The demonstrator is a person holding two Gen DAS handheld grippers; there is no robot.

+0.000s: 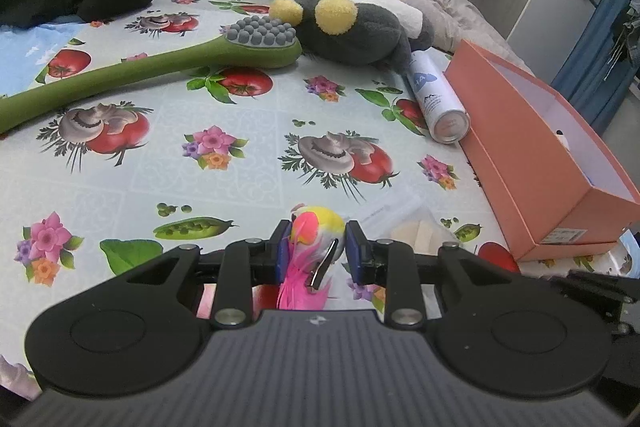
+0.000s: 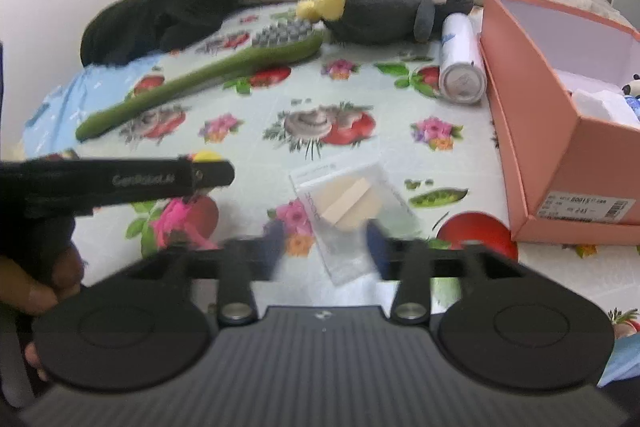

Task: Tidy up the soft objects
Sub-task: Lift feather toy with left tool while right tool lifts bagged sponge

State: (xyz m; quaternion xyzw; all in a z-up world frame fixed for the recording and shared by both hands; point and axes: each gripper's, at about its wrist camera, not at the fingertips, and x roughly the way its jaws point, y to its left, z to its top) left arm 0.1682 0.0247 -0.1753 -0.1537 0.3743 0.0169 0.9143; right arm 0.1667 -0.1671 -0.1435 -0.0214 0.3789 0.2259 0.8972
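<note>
Left fingers (image 1: 315, 241) pinch a feathered toy (image 1: 316, 227); right fingers (image 2: 326, 247), parted, frame a packet (image 2: 352, 211).

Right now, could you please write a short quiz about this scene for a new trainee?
1. True or false: the left gripper holds the feathered toy bird.
2. What lies just ahead of the open right gripper? A) spray can B) clear sponge packet C) green brush
3. Fill in: the white spray can lies on its ____ beside the pink box.

Key: 1 true. 2 B, the sponge packet; nothing is between the pads. 3 side.
</note>
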